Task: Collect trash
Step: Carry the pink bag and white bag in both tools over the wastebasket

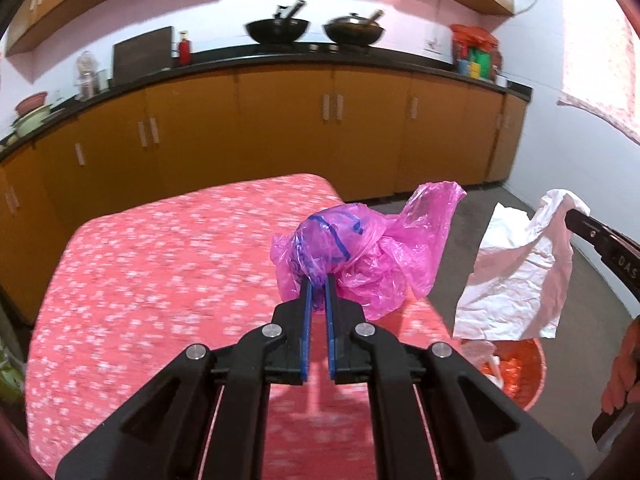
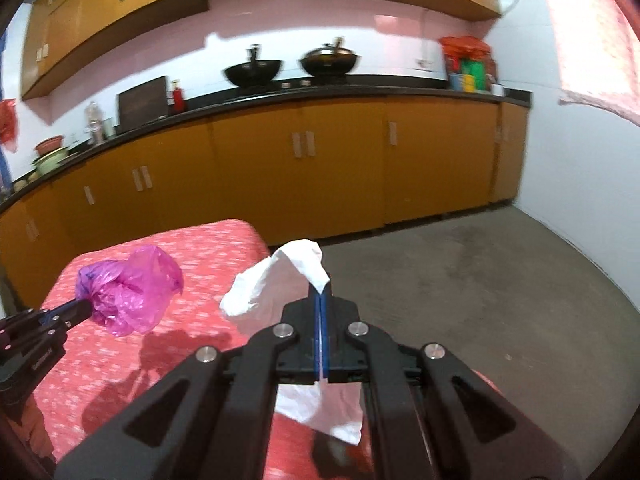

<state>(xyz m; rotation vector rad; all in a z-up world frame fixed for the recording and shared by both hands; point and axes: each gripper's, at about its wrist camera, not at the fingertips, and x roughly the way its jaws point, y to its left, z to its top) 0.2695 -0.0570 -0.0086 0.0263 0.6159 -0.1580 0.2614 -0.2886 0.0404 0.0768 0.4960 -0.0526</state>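
pink bag [image 1: 360, 252] pinched in left tool [image 1: 319, 280]

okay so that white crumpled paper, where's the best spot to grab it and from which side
Grip a thin folded edge near its top, as the right gripper does now: the white paper is a limp, crumpled sheet that drapes down below the pinch, so a shut pinch on one fold carries it all. Come from its open right side, away from the pink plastic bag held by the left gripper.

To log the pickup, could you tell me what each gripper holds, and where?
Left gripper: pink plastic bag, by its bunched part. Right gripper: white paper, by a fold.
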